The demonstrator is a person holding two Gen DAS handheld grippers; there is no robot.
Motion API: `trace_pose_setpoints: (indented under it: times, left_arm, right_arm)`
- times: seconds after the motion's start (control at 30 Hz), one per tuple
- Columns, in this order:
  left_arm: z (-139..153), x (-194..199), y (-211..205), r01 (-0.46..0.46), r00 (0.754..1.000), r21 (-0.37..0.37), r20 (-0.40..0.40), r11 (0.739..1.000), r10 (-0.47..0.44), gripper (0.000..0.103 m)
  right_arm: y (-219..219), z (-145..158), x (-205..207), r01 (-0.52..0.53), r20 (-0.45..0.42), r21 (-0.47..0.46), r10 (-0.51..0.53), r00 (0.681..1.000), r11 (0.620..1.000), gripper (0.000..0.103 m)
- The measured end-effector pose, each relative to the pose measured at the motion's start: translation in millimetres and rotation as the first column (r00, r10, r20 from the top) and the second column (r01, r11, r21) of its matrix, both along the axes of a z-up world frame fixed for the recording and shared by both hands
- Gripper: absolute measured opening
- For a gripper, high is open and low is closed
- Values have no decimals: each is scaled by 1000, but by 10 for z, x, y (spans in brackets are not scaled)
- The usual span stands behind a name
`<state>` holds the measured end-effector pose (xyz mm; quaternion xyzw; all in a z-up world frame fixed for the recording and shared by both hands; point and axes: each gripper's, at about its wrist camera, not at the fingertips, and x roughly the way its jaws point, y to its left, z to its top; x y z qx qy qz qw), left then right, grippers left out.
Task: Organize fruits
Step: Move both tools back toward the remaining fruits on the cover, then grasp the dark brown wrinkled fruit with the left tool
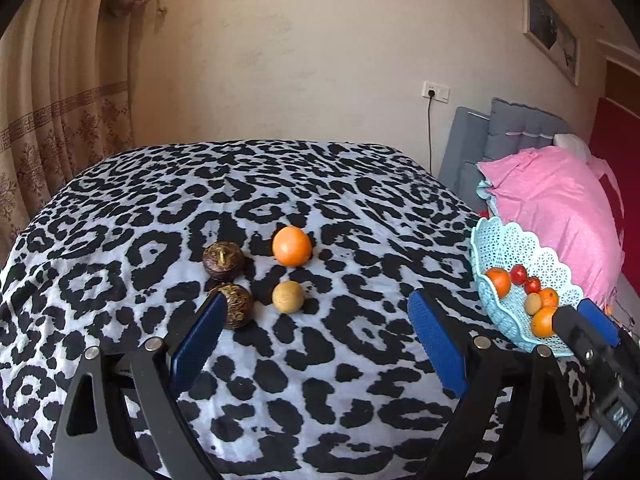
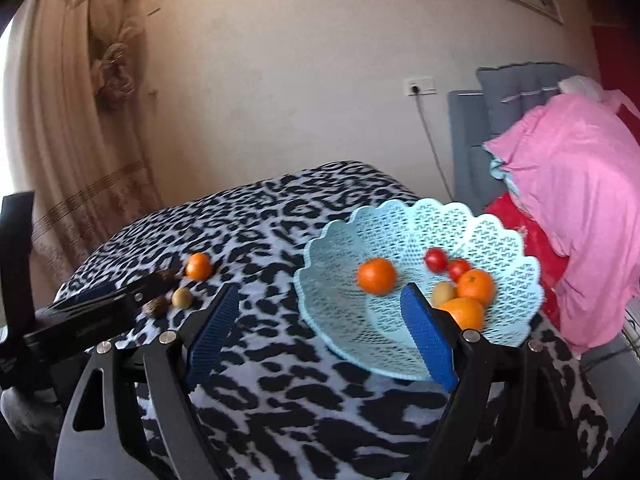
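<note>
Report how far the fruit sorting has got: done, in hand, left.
Done: six fruits lie in the blue basket, among them three oranges and two small red ones.
In hand: nothing; the left gripper and right gripper are both open and empty.
Left: four fruits on the leopard-print cloth: an orange, a tan fruit and two dark brown ones.

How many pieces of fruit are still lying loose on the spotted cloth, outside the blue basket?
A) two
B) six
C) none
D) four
D: on the cloth lie one orange, one small tan fruit and two dark brown fruits, while the rest sit in the basket.
</note>
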<state>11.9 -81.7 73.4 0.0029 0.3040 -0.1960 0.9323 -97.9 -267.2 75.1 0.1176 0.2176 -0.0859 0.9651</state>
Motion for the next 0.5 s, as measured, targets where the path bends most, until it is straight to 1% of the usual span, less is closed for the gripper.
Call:
trace_pose_setpoints:
  times: [0.07,0.13,0.33,0.5]
  left_arm:
    - [-18,22,30,-11,1000,-2,-6,1000,11,91]
    - [-27,39,54,-20,1000,-4,-9,1000,20,91]
    - [-50,81,118,-40,999,-5,-15,999,40,91]
    - [-114,185,245,-81,996,-8,-40,997,80,91]
  right_arm:
    - [77,-9,28,-32,1,-15,32,999,999,90]
    - [157,-11,30,-51,10,-36,52,999,998,92]
    - [300,-33,100,-105,-9,-34,105,994,994,93]
    - [375,-103,174,-144,-36,-27,143,989,989,93]
